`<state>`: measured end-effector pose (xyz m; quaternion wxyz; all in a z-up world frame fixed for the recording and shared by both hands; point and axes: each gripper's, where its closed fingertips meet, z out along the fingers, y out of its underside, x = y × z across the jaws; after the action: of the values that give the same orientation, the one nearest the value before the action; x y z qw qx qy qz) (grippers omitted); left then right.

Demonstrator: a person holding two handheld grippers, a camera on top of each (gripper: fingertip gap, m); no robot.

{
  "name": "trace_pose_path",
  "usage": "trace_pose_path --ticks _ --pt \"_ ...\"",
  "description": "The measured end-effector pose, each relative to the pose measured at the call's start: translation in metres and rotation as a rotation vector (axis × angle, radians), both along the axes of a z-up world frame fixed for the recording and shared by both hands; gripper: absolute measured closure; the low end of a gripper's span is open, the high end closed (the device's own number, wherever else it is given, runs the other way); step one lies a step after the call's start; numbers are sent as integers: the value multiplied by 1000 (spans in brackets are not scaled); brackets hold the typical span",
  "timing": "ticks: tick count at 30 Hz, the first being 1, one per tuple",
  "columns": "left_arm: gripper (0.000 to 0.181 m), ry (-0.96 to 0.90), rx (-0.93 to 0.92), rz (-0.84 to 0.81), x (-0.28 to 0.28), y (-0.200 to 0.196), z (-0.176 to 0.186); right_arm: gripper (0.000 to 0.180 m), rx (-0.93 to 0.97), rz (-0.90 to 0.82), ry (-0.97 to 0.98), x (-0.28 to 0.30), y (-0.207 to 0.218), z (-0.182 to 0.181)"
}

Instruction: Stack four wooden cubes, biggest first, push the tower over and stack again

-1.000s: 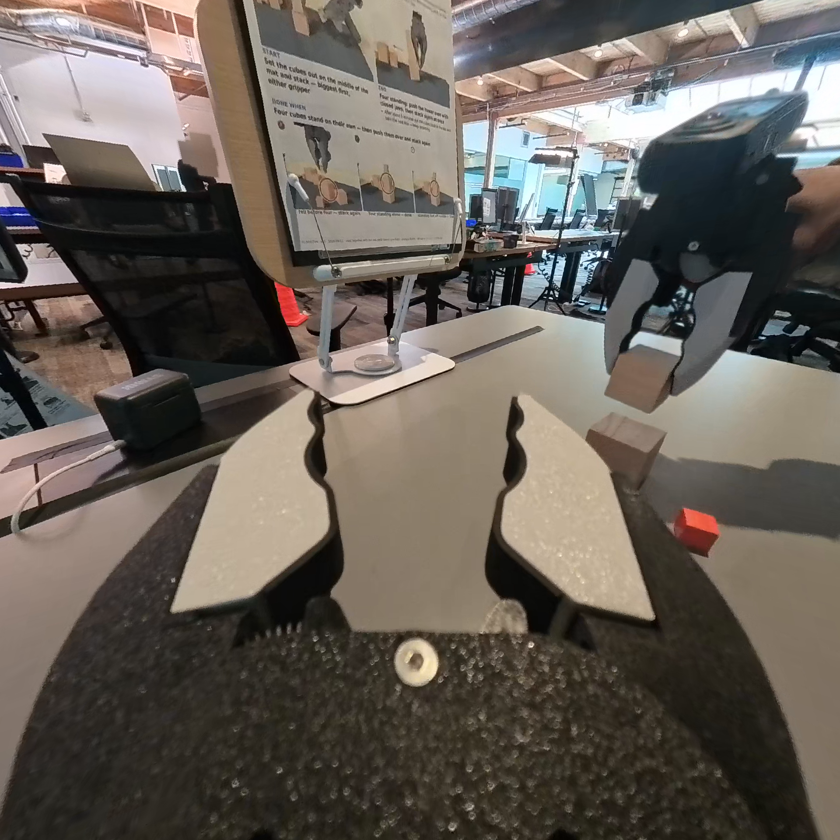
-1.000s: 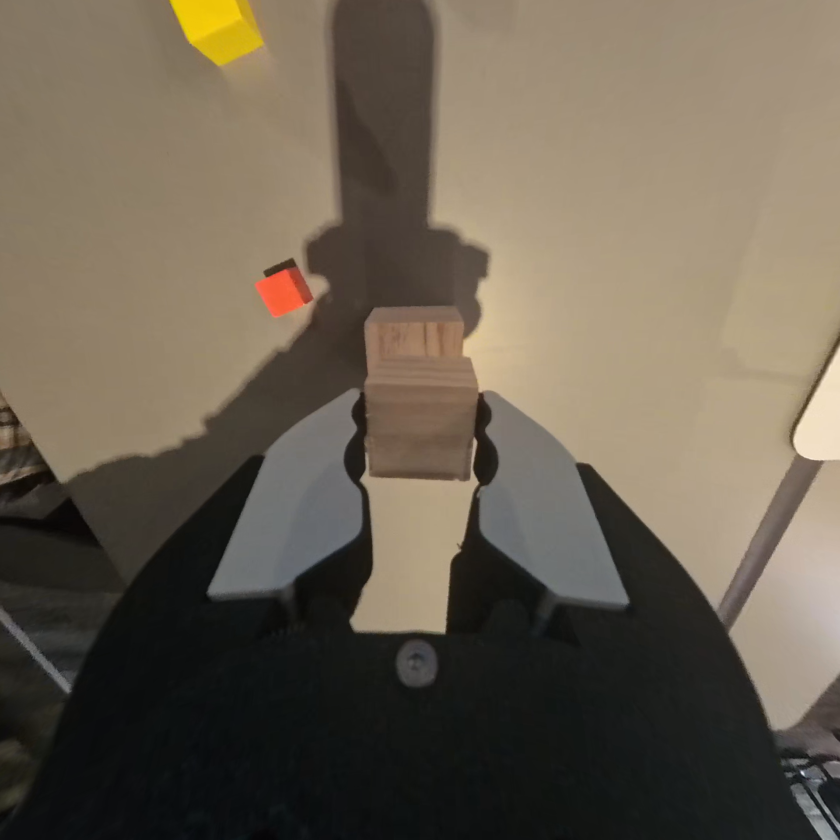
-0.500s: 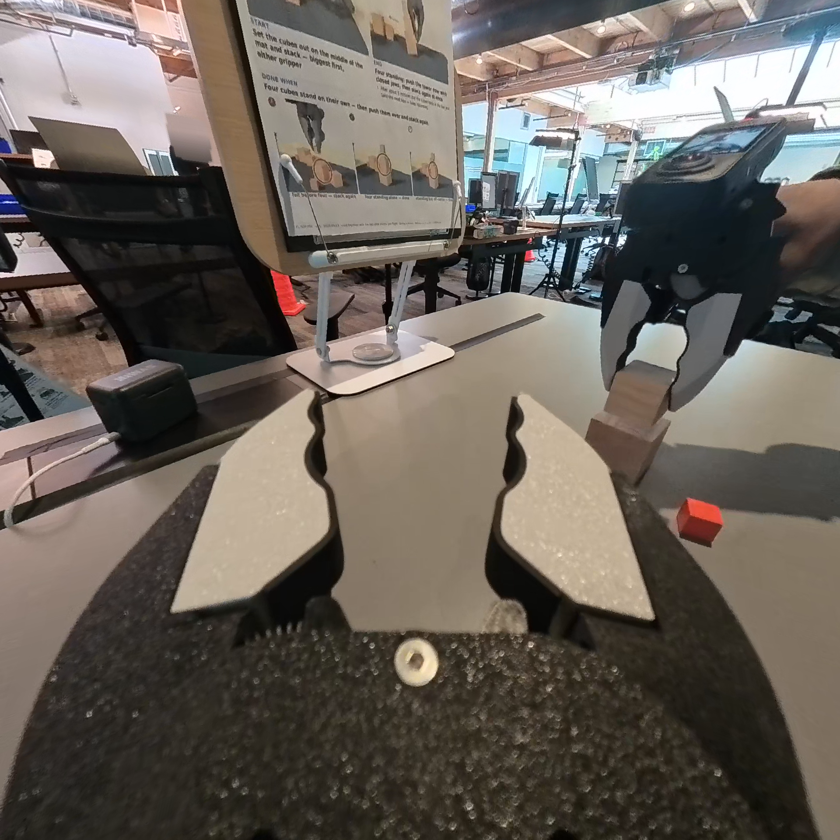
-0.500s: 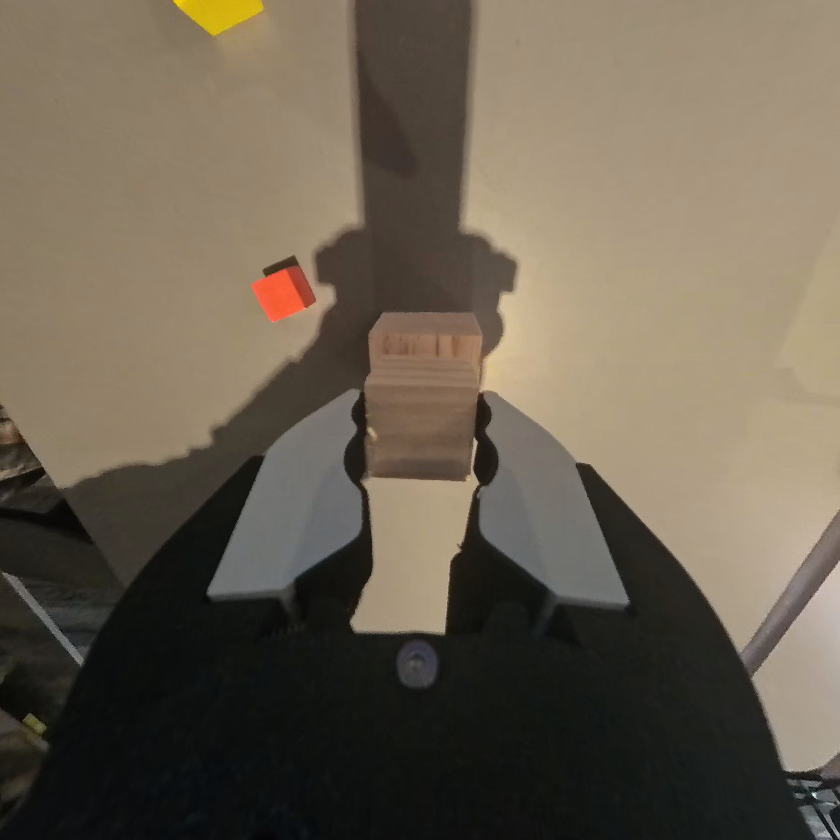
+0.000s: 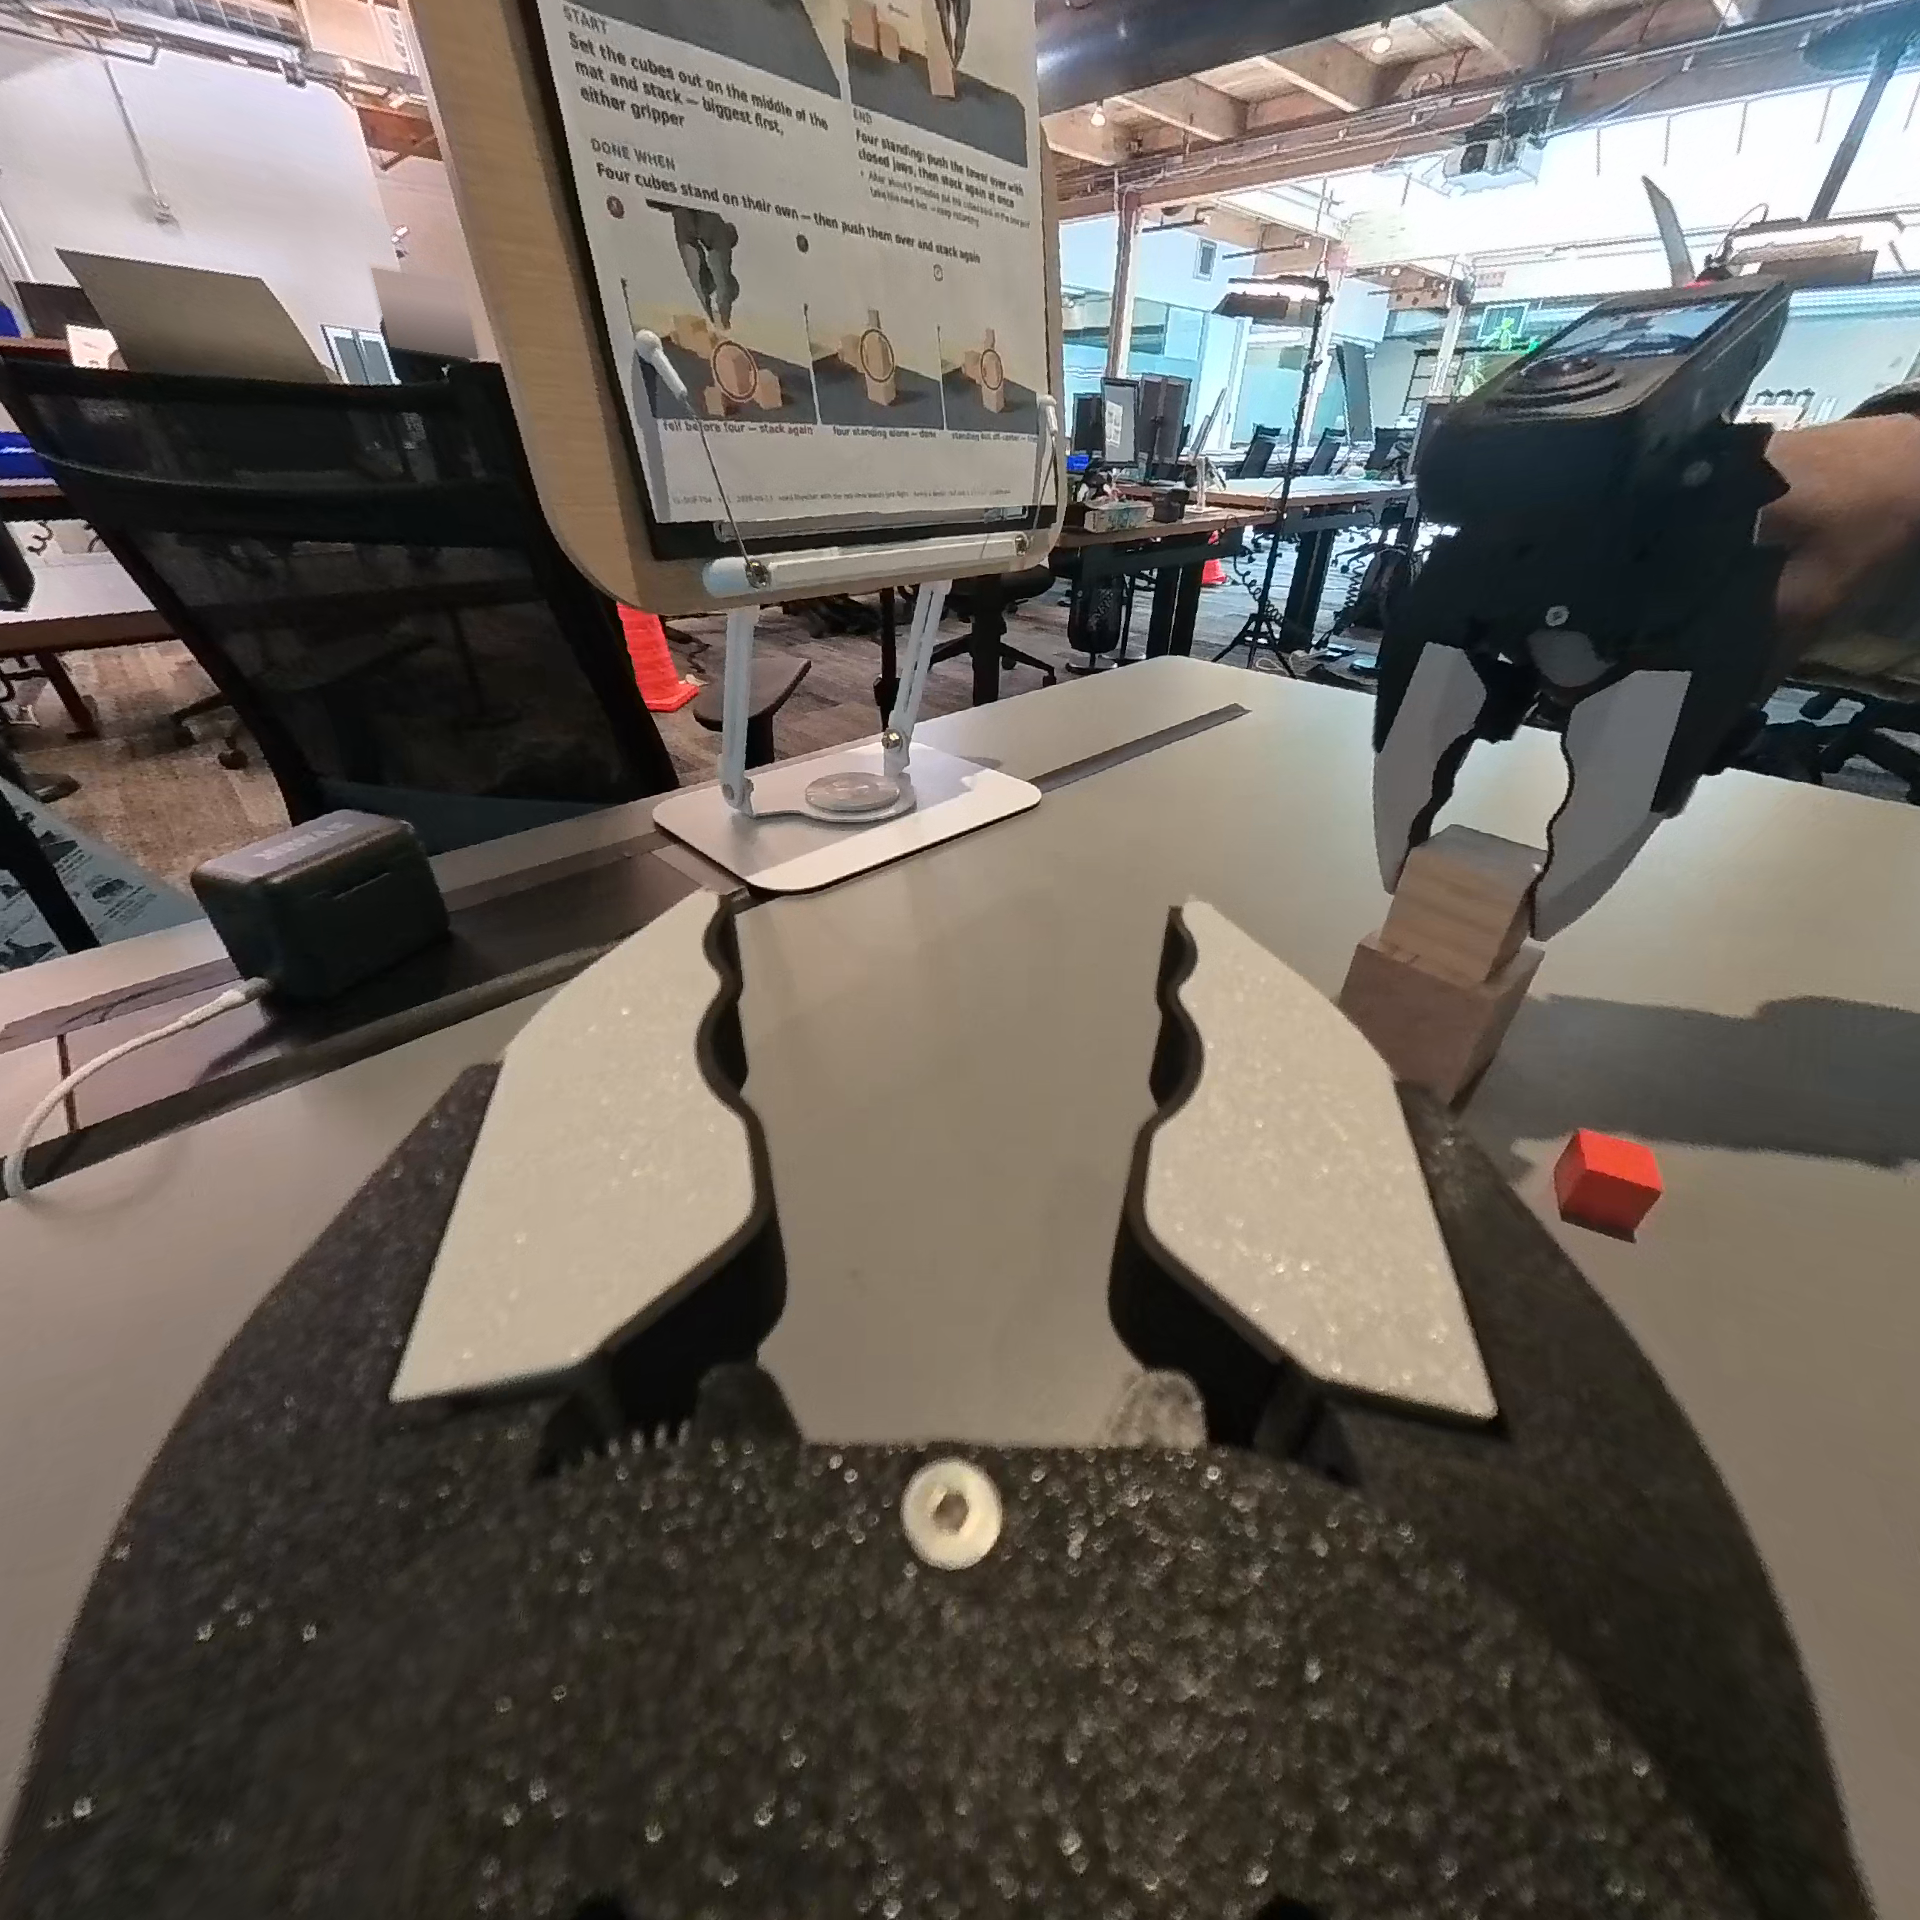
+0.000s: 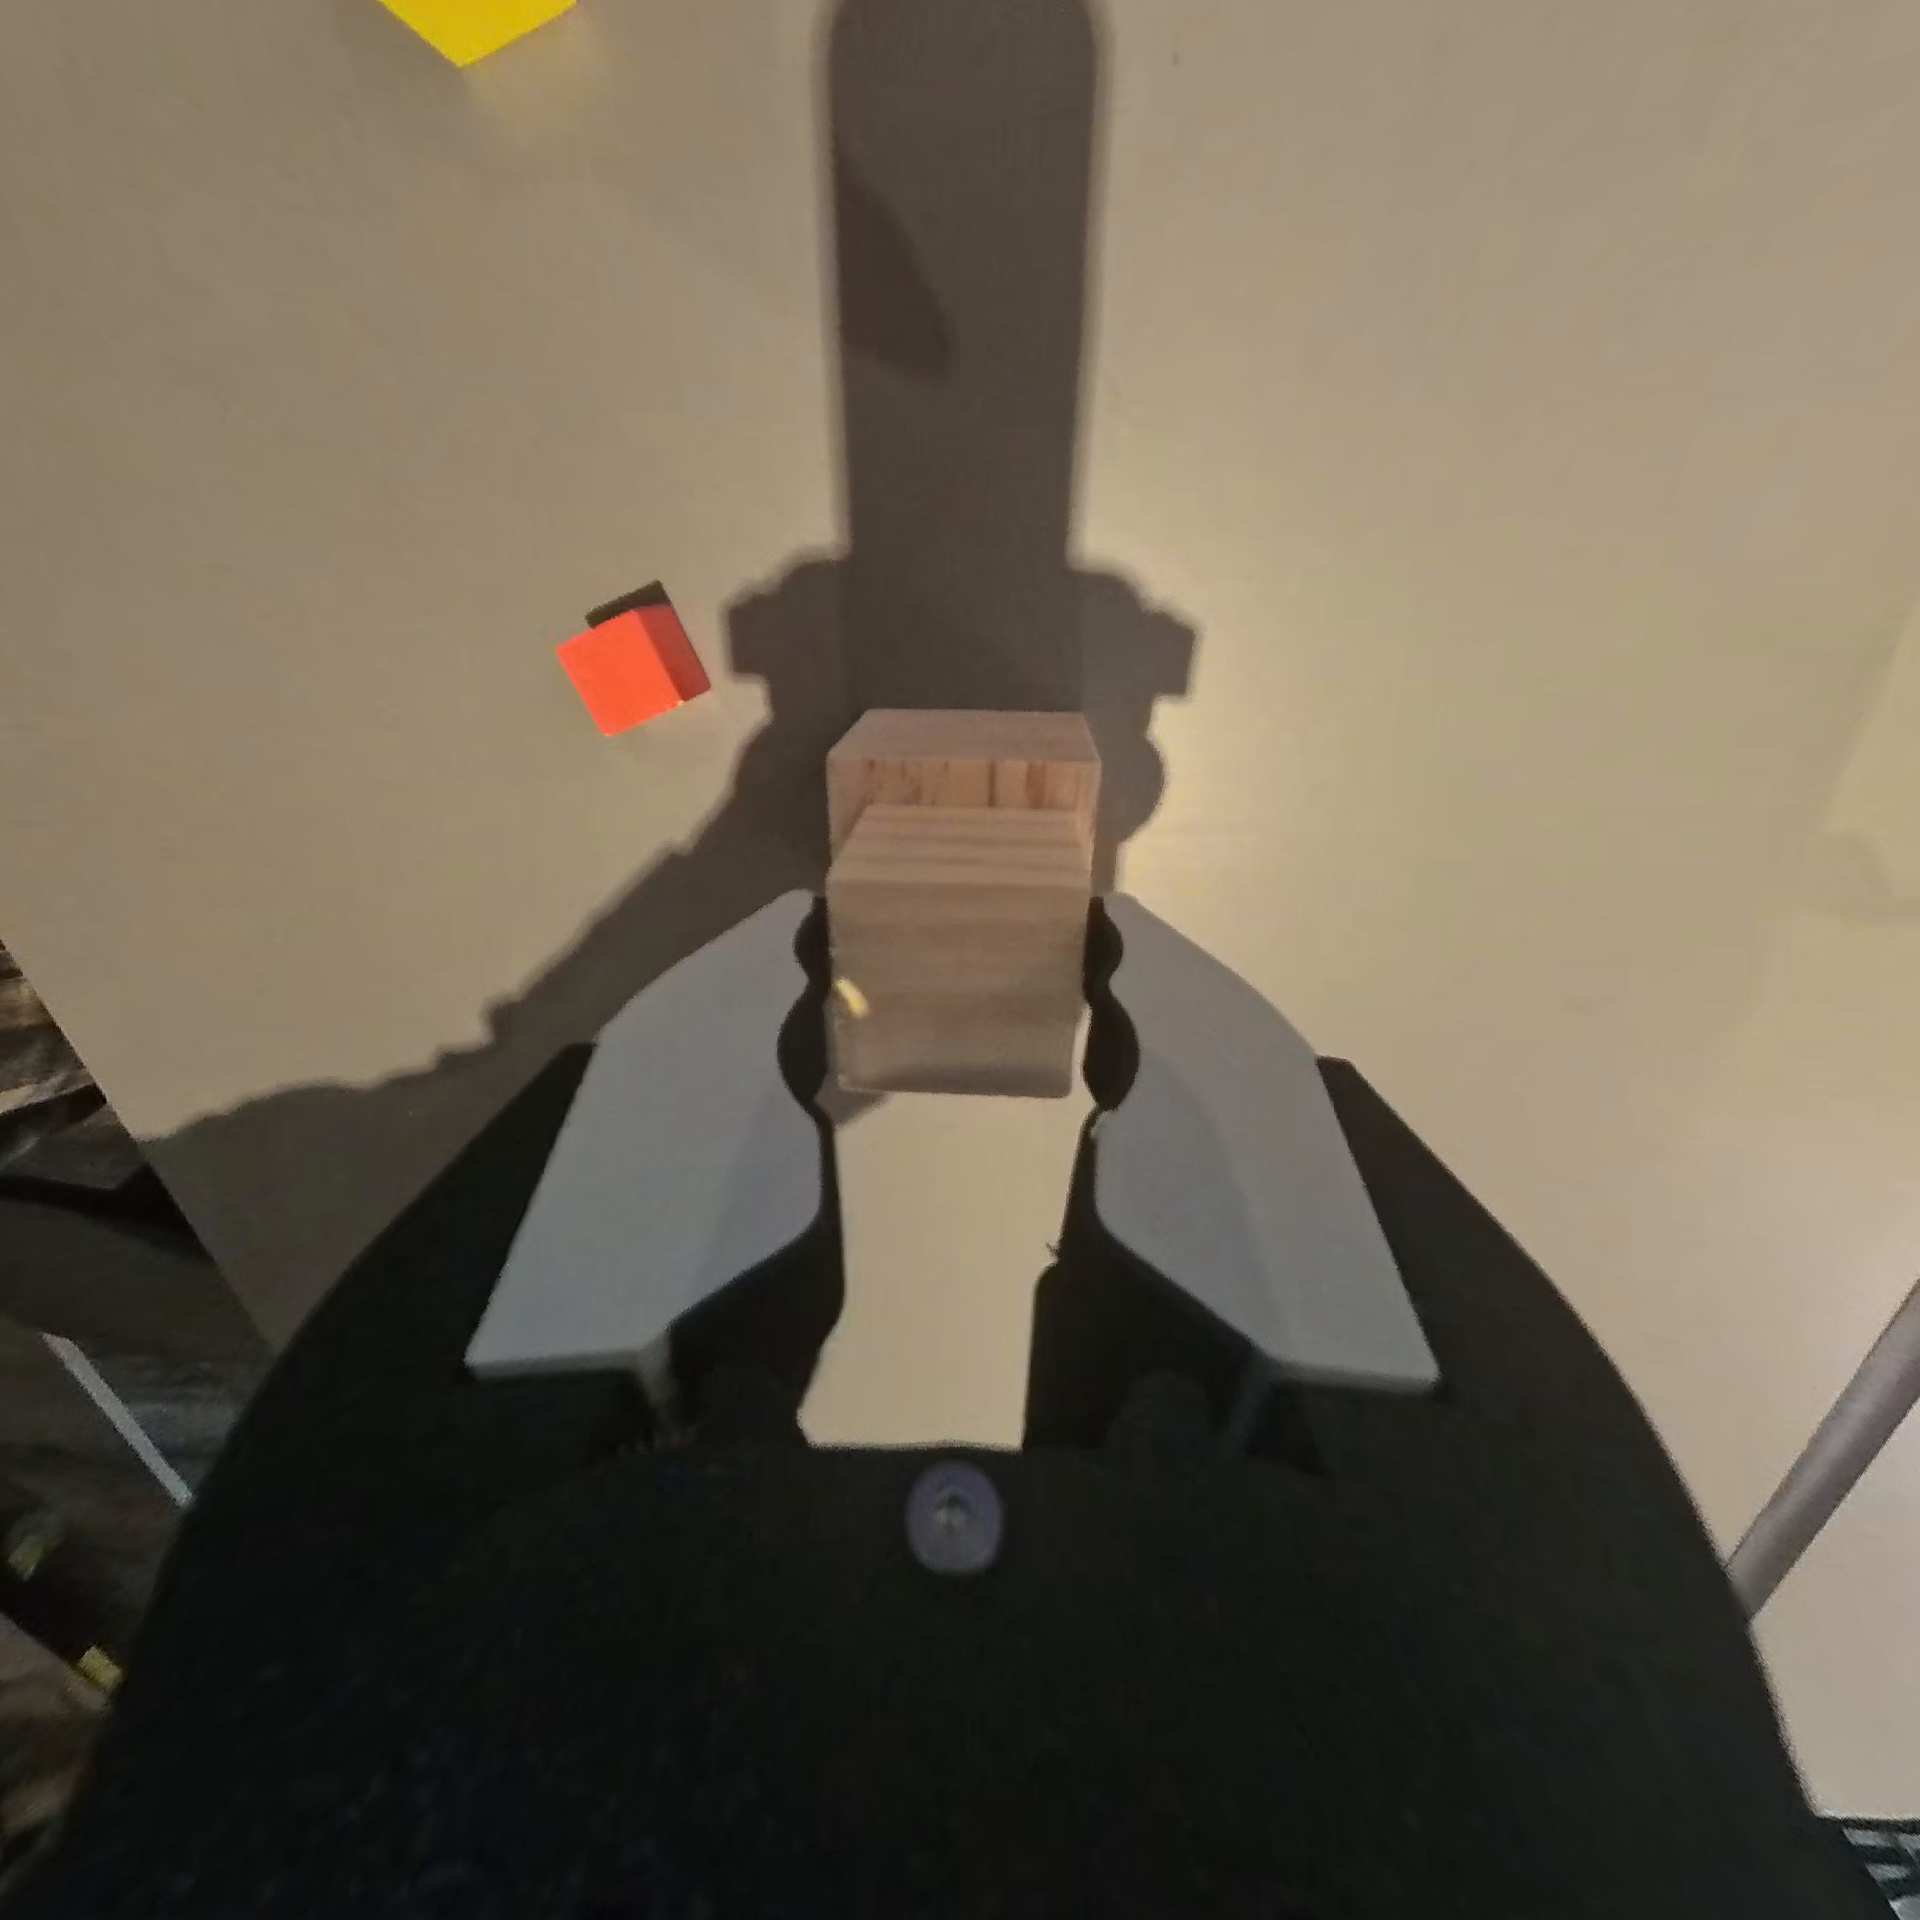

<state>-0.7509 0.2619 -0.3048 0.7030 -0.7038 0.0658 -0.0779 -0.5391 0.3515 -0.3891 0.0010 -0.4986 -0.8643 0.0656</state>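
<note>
1. The right tongs are closed on the smaller plain wooden cube, with 1 finger pressed on each side of it.
2. This cube sits on top of the bigger plain wooden cube, which stands on the pale grey worktop. Together they make a stack of 2.
3. In the left wrist view the same stack is at 2 o'clock, with the smaller cube on the bigger cube and the right tongs coming down on it from above.
4. The left tongs are wide open and hold nothing; only the bare worktop shows between the fingers.
5. The small red cube lies on the worktop at 10 o'clock from the stack in the right wrist view, near it but not touching.
6. The yellow cube lies at 11 o'clock, well apart, cut by the upper edge.
7. In the left wrist view, a wooden board with a printed instruction sheet stands on a white metal stand at 12 o'clock, and a black box with a white cable is at 10 o'clock.
</note>
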Motion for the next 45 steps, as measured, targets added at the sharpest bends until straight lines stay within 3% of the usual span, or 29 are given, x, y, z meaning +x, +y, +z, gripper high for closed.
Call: trace_pose_path --ticks 6,12,17,25,42,45 --pt "104 -7 5 6 -3 -1 1 89 66 0 106 -11 9 23" --pt "103 -8 3 14 -5 -1 0 90 69 205 352 -21 -42 82" --pt "104 -5 5 18 -5 -1 0 91 79 331 287 -16 -87 54" --pt "104 5 2 26 -7 -2 1 100 12 356 254 -48 -128 12" --pt "103 5 -7 35 -11 -2 -1 123 -106 309 187 -84 -153 -47" --pt "103 5 -9 37 -11 -2 -2 153 -124 300 158 -83 -154 -53"
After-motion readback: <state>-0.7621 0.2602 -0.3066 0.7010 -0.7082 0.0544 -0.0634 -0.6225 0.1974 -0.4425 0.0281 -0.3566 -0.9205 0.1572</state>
